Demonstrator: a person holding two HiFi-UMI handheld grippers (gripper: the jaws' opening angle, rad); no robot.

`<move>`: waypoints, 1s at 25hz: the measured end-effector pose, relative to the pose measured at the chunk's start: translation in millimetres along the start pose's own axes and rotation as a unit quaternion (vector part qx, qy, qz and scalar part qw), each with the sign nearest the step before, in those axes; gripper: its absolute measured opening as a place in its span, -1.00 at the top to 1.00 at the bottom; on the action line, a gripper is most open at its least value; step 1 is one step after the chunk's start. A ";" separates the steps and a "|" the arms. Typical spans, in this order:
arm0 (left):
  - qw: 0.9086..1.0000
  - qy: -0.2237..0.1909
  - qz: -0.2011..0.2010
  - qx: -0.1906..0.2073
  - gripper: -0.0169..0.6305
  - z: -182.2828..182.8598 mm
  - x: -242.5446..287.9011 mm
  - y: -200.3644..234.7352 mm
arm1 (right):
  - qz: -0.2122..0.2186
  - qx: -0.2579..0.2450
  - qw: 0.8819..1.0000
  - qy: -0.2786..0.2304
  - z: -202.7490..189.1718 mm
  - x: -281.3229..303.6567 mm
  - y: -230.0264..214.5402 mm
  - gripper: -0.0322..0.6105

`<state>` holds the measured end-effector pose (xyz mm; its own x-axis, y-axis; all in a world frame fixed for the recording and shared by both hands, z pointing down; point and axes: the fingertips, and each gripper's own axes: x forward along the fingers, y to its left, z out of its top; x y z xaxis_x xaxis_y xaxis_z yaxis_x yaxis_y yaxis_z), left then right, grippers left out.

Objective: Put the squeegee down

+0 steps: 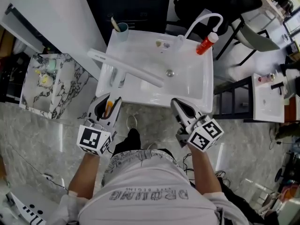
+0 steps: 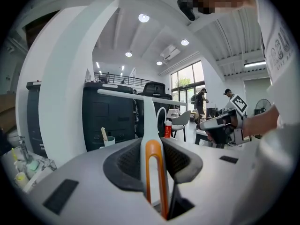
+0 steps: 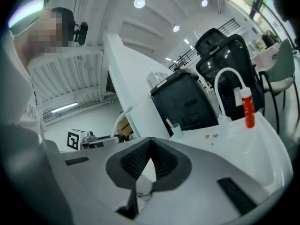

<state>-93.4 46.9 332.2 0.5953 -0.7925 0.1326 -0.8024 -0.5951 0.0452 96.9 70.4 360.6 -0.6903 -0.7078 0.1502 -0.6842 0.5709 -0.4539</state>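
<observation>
The squeegee (image 1: 126,68) has a long white blade, a white stem and an orange loop handle. My left gripper (image 1: 108,104) is shut on that handle at the sink's front left corner. The blade reaches slantwise over the left half of the white sink (image 1: 187,86); whether it touches the basin I cannot tell. In the left gripper view the orange handle (image 2: 154,172) sits between the dark pads of the left gripper (image 2: 152,142), and the stem rises to the blade. My right gripper (image 1: 180,108) is at the sink's front edge; in its own view the right gripper (image 3: 150,142) has its tips together, with nothing held.
A red bottle (image 1: 206,43) and a curved white faucet hose (image 1: 201,20) stand at the sink's back right. A cup with a brush (image 1: 121,30) sits at the back left. A marble shelf (image 1: 61,93) with small items is on the left.
</observation>
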 end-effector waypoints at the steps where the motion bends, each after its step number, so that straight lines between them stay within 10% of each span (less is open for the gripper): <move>1: 1.000 0.000 -0.001 -0.001 0.58 -0.1 3.2 5.7 | -0.001 0.000 1.000 0.001 2.1 6.5 -1.2 0.88; 25: 0.999 0.003 -0.036 -0.010 0.58 5.2 58.1 138.6 | -0.036 -0.003 0.999 0.014 34.6 139.4 -5.1 0.88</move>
<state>-169.9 -82.3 341.1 0.6514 -0.7467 0.1344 -0.7580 -0.6479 0.0744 12.3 -45.5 353.4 -0.6450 -0.7353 0.2080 -0.7341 0.5206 -0.4360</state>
